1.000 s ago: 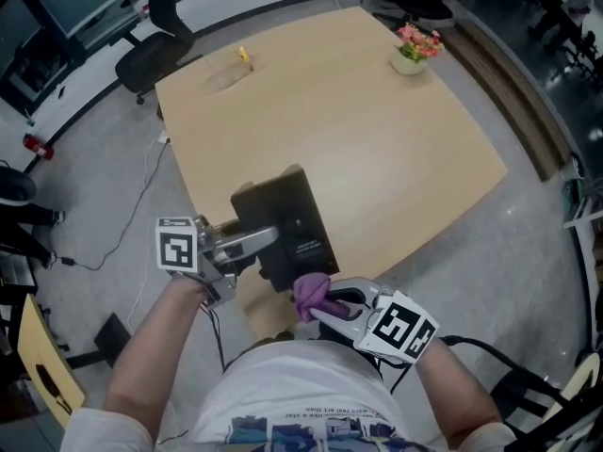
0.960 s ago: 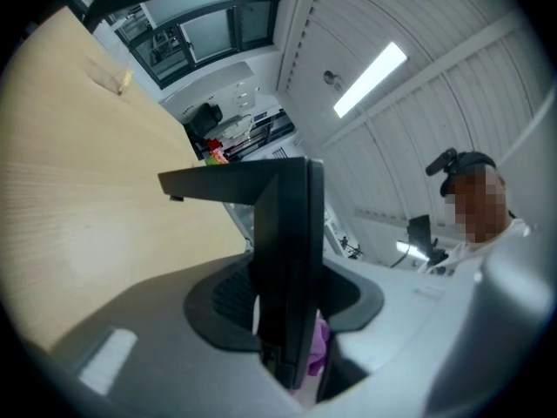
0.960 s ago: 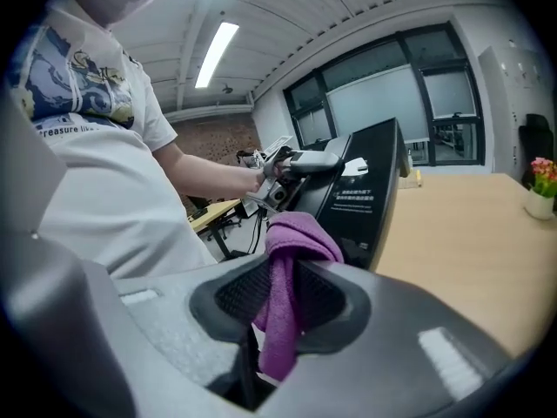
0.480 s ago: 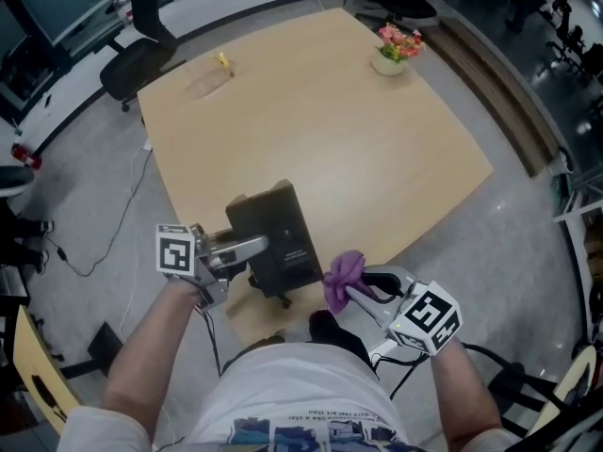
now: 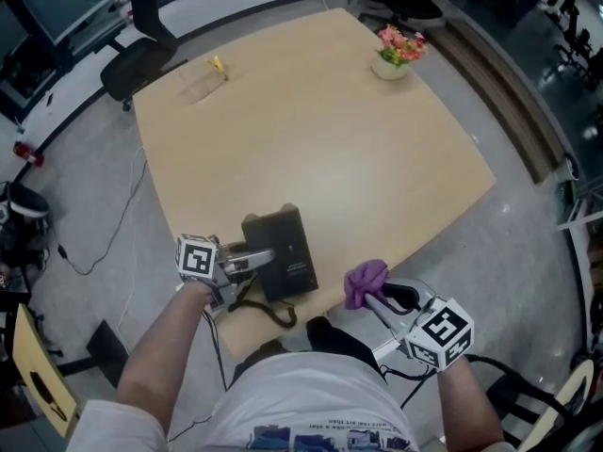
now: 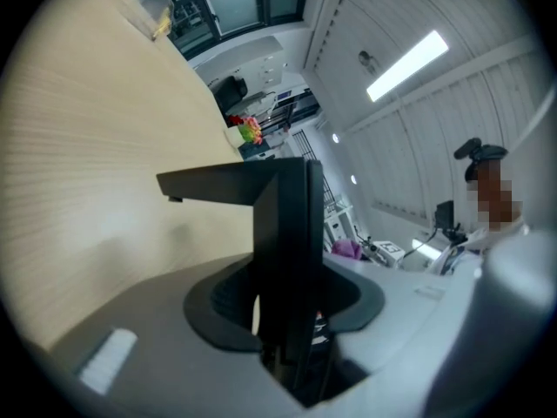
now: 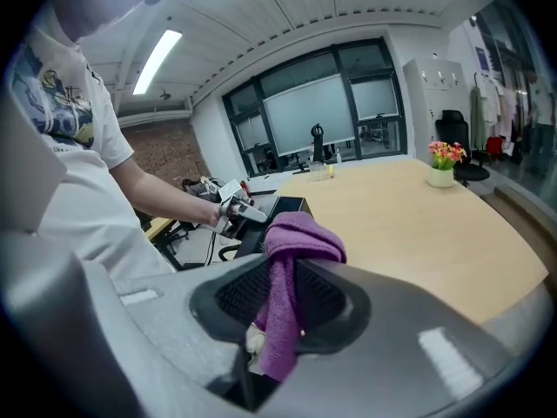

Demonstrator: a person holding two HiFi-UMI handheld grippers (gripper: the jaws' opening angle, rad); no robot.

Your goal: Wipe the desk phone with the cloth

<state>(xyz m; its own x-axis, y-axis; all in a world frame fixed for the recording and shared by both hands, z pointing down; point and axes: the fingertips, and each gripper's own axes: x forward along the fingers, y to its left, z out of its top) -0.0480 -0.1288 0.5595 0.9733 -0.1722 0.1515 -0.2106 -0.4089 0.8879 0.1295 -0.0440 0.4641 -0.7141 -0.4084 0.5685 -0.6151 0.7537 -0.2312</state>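
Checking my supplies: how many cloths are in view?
1. The purple cloth is pinched in the right gripper, by the table's near edge. Another could hide behind the phone.

A pale wooden table [image 5: 320, 139] is standing on a grey floor [image 5: 513, 262]. A flower pot [image 5: 393, 56] is sitting near its far right corner. A black office chair [image 5: 139, 62] is standing beyond the far left corner, and a cable [image 5: 129, 217] is trailing over the floor by the left edge. Large windows [image 7: 318, 111] are lining the far wall, and a strip light [image 7: 157, 60] is glowing on the panelled ceiling [image 7: 287, 7].
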